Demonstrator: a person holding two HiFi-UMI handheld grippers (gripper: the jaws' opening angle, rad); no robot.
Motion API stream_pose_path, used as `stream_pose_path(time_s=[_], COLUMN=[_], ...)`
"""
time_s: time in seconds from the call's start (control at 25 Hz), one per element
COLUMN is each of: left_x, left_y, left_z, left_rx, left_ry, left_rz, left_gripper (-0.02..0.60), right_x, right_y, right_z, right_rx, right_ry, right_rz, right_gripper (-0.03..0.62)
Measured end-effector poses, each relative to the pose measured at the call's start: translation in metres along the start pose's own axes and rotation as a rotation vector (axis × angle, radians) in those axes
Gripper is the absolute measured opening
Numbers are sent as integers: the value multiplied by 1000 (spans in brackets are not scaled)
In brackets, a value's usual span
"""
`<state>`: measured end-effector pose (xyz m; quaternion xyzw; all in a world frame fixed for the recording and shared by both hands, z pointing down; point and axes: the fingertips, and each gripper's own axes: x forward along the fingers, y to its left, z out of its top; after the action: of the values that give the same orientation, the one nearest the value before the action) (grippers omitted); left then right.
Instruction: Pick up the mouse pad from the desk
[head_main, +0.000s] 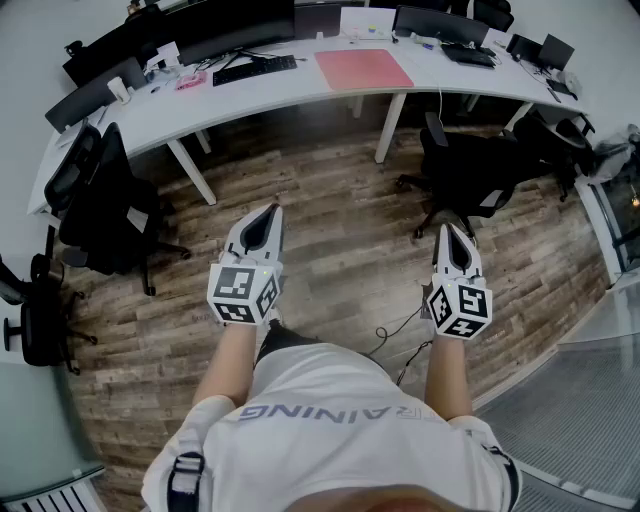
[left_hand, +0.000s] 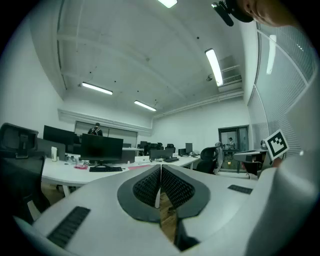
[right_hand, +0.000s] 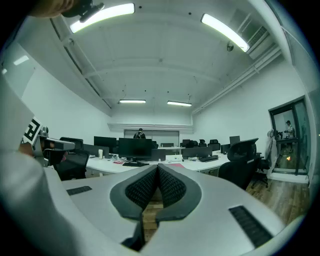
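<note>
A pink mouse pad (head_main: 364, 69) lies flat on the long curved white desk (head_main: 300, 95) at the far side of the room, between a black keyboard and a monitor. In the left gripper view the pink mouse pad (left_hand: 136, 167) shows as a thin strip on the desk. My left gripper (head_main: 266, 222) and right gripper (head_main: 450, 237) are held level over the wooden floor, well short of the desk. Both are shut with nothing between the jaws. The left gripper (left_hand: 160, 170) and right gripper (right_hand: 158, 169) point toward the desk.
Black office chairs (head_main: 462, 180) stand on the floor between me and the desk, more chairs (head_main: 100, 200) at the left. A keyboard (head_main: 254, 68), monitors (head_main: 440, 24) and small items sit on the desk. A cable (head_main: 395, 330) lies on the floor. A person (right_hand: 139, 134) stands far back.
</note>
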<state>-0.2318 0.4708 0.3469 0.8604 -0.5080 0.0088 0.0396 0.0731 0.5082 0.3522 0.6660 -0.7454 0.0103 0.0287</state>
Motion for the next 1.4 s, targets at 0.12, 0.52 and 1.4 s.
stream_pose_path(time_s=[0.12, 0.52, 1.4], left_x=[2, 5, 79], left_y=[-4, -18, -7], left_z=[-1, -7, -28], left_rx=[1, 2, -29], left_ry=[0, 16, 89], left_rz=[-1, -20, -43], left_gripper=[32, 32, 32], right_x=[-2, -8, 46], right_y=[-3, -9, -37], right_z=[-1, -4, -32], right_rx=[-9, -9, 71], right_ry=[5, 6, 55], right_rz=[0, -2, 21], right_gripper=[23, 23, 23])
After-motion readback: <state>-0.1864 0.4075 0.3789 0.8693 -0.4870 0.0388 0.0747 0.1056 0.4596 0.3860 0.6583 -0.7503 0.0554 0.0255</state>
